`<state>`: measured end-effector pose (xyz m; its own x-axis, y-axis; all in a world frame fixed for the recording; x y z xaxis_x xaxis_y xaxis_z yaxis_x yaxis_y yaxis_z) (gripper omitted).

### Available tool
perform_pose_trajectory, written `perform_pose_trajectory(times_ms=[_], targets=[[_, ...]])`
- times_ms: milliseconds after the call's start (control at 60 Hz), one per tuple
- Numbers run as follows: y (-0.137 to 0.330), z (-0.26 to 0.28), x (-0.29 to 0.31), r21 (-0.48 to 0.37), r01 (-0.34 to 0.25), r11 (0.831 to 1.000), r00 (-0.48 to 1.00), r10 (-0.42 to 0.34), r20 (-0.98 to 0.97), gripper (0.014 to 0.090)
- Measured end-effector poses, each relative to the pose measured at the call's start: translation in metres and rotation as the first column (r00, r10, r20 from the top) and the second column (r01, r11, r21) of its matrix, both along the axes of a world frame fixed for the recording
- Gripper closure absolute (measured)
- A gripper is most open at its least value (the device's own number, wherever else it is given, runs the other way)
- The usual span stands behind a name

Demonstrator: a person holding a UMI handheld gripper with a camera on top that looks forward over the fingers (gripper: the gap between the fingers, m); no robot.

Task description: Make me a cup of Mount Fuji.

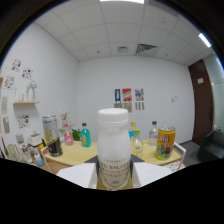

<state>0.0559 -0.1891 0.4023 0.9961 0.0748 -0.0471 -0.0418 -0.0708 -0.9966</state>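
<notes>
Gripper (113, 175) pinches white bottle (113, 150) at its labelled middle; smooth, stiff plastic, probably full and weighty, so grip firmly.

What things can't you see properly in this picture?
- Gripper view: the white bottle has its base cut off by the dark area below, and its label text is too blurred to read fully.
- The gripper's fingers: hidden in that dark area.
- The wall posters: too small to read.

bright ceiling light (122, 1), fisheye-curved dark edges, soft blur
</notes>
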Motion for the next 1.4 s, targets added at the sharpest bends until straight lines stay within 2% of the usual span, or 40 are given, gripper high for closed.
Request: perform_pose_trajectory(times_ms=[117, 233, 367, 500, 633, 733, 800, 900, 1067, 1217, 1267, 1350, 1400], targets=[[-0.022, -0.083, 0.029, -0.127, 0.036, 0.991, 0.999, -0.040, -0.028, 0.0566], [-0.038, -0.172, 0.051, -0.236, 0.083, 0.968, 0.996, -0.088, -0.014, 0.0567], [-0.046, -0.245, 0.065, -0.299, 0.089, 0.950, 0.996, -0.089, 0.012, 0.0566], [-0.046, -0.285, 0.078, -0.359, 0.109, 0.927, 0.992, -0.081, 0.092, 0.0567], [-0.041, -0.289, 0.083, -0.335, 0.114, 0.935, 0.927, 0.021, 0.373, 0.0566], [-0.034, -0.289, 0.082, -0.316, 0.103, 0.943, 0.795, 0.112, 0.596, 0.0569], [-0.029, -0.288, 0.080, -0.301, 0.091, 0.949, 0.655, 0.171, 0.736, 0.0568], [-0.024, -0.281, 0.076, -0.275, 0.071, 0.959, 0.442, 0.217, 0.870, 0.0568], [-0.012, -0.267, 0.076, -0.224, 0.058, 0.973, 0.067, 0.220, 0.973, 0.0570], [-0.003, -0.258, 0.079, -0.194, 0.075, 0.978, -0.260, 0.207, 0.943, 0.0568], [-0.003, -0.253, 0.078, -0.179, 0.080, 0.981, -0.330, 0.196, 0.923, 0.0566], [-0.001, -0.255, 0.077, -0.198, 0.092, 0.976, -0.394, 0.219, 0.893, 0.0569], [0.002, -0.255, 0.073, -0.194, 0.074, 0.978, -0.447, 0.206, 0.870, 0.0566]])
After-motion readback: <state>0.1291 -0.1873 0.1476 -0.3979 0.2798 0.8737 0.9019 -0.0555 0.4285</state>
